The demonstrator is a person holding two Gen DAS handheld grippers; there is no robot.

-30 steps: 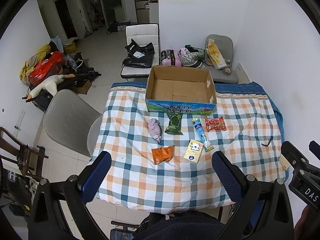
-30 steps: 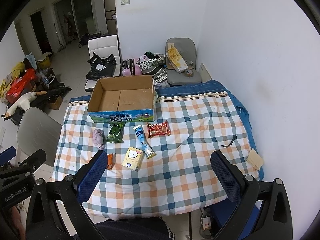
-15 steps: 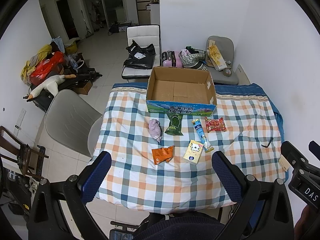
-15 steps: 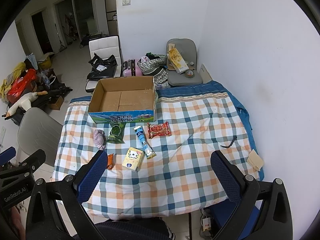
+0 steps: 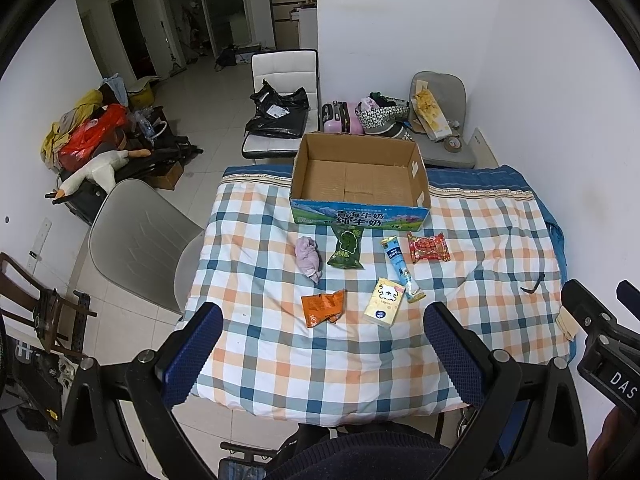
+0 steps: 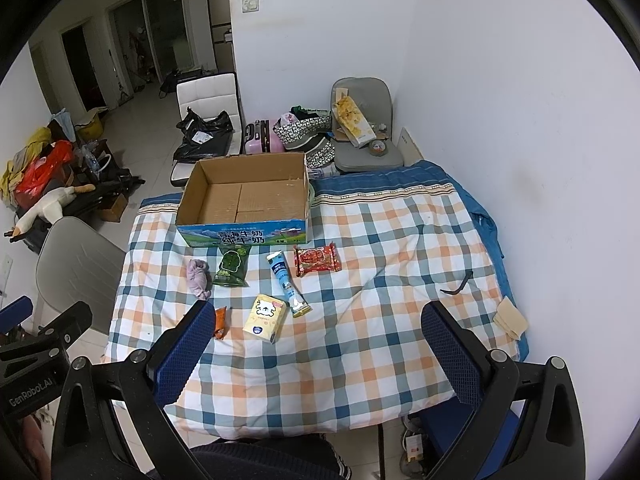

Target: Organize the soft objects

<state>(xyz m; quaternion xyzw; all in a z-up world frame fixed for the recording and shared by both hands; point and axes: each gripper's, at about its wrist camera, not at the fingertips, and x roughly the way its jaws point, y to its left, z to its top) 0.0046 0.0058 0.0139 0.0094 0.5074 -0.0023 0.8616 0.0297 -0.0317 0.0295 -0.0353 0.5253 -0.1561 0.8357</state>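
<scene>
Up above the near edge of the checked tablecloth (image 5: 280, 364), the left gripper (image 5: 324, 348) hangs with its blue-padded fingers (image 5: 192, 356) spread wide and holding nothing; the right gripper (image 6: 316, 352) hangs the same way, wide apart and empty. At the far side of the cloth stands an open cardboard milk box (image 5: 360, 180), its inside bare. Just in front of it lie a green snack packet (image 5: 346, 248), touching the box's printed front, a crumpled lilac cloth (image 5: 308, 258) to its left, a blue-and-white tube sachet (image 5: 402, 270) and a red snack packet (image 5: 428, 247) to the right. Nearer the grippers sit an orange snack packet (image 5: 322, 307) and a pale yellow carton (image 5: 385, 302), the carton just beside the sachet's near end. A grey chair (image 5: 136, 236) stands left of the table.
</scene>
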